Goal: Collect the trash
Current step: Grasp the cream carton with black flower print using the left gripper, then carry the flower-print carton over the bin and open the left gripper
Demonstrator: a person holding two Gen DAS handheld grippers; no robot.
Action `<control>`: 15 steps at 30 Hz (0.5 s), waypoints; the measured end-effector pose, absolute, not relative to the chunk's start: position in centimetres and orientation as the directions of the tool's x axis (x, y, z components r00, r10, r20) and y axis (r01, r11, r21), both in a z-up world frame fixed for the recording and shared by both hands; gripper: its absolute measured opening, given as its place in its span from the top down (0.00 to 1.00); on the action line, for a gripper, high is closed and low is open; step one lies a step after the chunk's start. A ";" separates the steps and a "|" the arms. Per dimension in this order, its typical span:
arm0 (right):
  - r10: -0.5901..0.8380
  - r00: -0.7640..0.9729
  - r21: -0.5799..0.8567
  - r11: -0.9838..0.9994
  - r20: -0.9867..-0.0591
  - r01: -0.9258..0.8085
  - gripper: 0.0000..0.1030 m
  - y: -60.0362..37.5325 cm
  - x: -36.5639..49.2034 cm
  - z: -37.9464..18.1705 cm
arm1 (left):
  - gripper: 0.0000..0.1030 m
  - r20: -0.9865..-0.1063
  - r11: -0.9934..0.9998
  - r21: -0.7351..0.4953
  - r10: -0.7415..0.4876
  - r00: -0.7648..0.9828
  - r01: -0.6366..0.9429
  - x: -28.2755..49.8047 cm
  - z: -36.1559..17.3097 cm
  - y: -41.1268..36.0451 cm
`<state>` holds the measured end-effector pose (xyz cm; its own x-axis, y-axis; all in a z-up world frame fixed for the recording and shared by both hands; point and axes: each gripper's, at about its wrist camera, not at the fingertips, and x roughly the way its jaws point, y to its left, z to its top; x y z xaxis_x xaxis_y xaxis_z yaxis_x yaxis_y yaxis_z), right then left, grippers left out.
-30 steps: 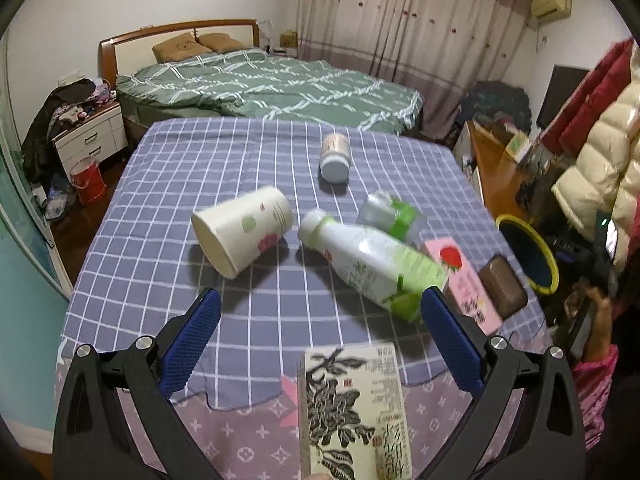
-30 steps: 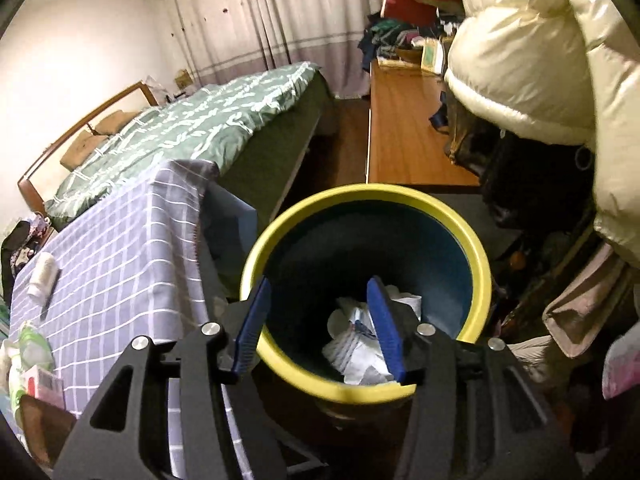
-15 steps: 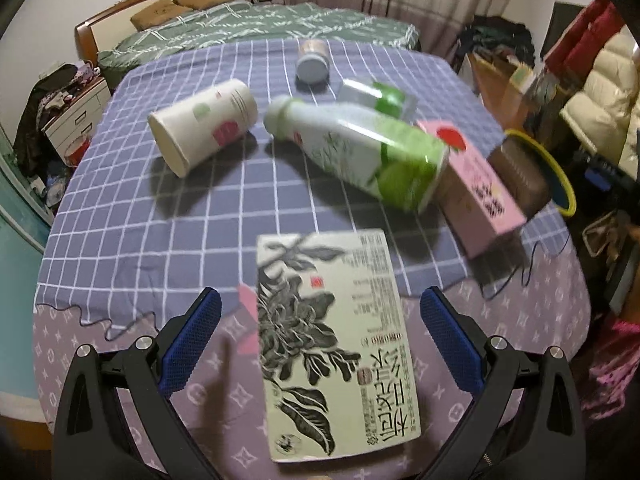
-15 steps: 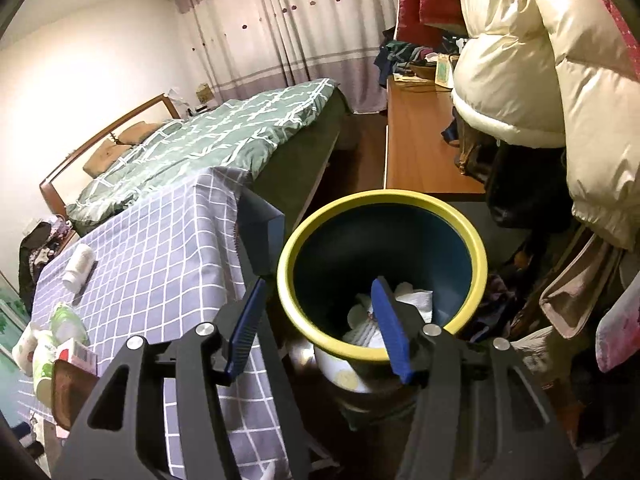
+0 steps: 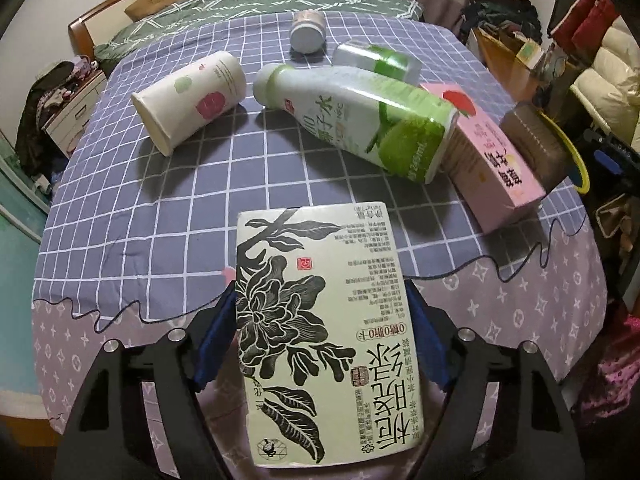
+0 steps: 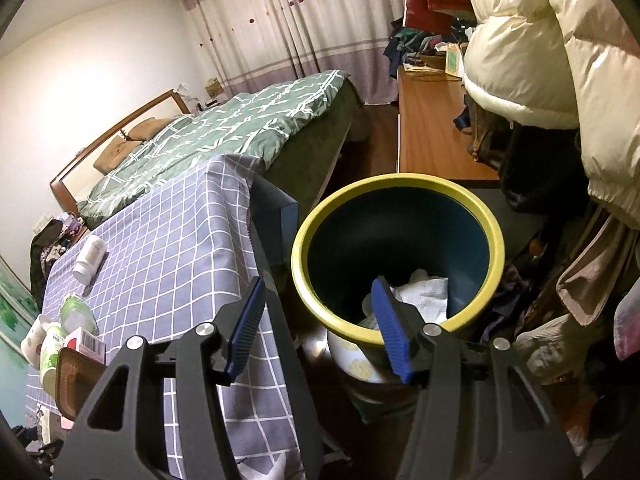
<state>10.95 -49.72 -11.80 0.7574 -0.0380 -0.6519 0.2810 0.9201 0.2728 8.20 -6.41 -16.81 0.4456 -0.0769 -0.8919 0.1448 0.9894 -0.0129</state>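
In the left wrist view my left gripper (image 5: 320,300) is shut on a pale green carton with a black flower print (image 5: 320,320) at the table's near edge. Beyond it lie a paper cup (image 5: 188,96), a green and white bottle (image 5: 356,116), a pink box (image 5: 488,152), a brown box (image 5: 536,144), a small jar (image 5: 307,32) and a green can (image 5: 376,60). In the right wrist view my right gripper (image 6: 320,308) is open and empty beside the yellow-rimmed bin (image 6: 304,280), which holds white crumpled paper (image 6: 424,292).
The table wears a purple checked cloth (image 5: 200,200). A bed with a green cover (image 6: 224,132) stands behind it. A wooden desk (image 6: 432,140) and hanging padded coats (image 6: 532,40) crowd the bin's far side.
My left gripper came down and forward onto the flower carton and shut on its sides. My right gripper drew back up and away from the bin and stayed open.
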 end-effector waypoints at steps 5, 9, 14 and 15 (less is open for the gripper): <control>-0.033 0.760 0.279 0.919 -0.649 0.278 0.49 -50.0 10.9 -11.8 | 0.27 -0.893 0.986 -0.021 -0.093 0.441 0.165 8.3 -16.6 -6.2; -0.030 0.762 0.285 0.917 -0.647 0.278 0.49 -50.1 10.6 -11.8 | 0.28 -0.877 0.984 -0.023 -0.104 0.469 0.176 8.1 -15.4 -6.0; -0.027 0.766 0.289 0.917 -0.643 0.276 0.49 -50.2 10.3 -11.7 | 0.28 -0.848 0.983 -0.020 -0.112 0.518 0.180 7.9 -13.1 -6.0; -0.027 0.766 0.290 0.917 -0.642 0.275 0.49 -50.2 10.3 -11.7 | 0.28 -0.837 0.982 -0.018 -0.116 0.534 0.187 8.0 -12.3 -6.0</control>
<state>10.26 -50.21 -11.72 0.7664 -0.0265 -0.6418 0.2750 0.9165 0.2905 8.01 -6.03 -12.26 0.5342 -0.1164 -0.8373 0.1865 0.9823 -0.0175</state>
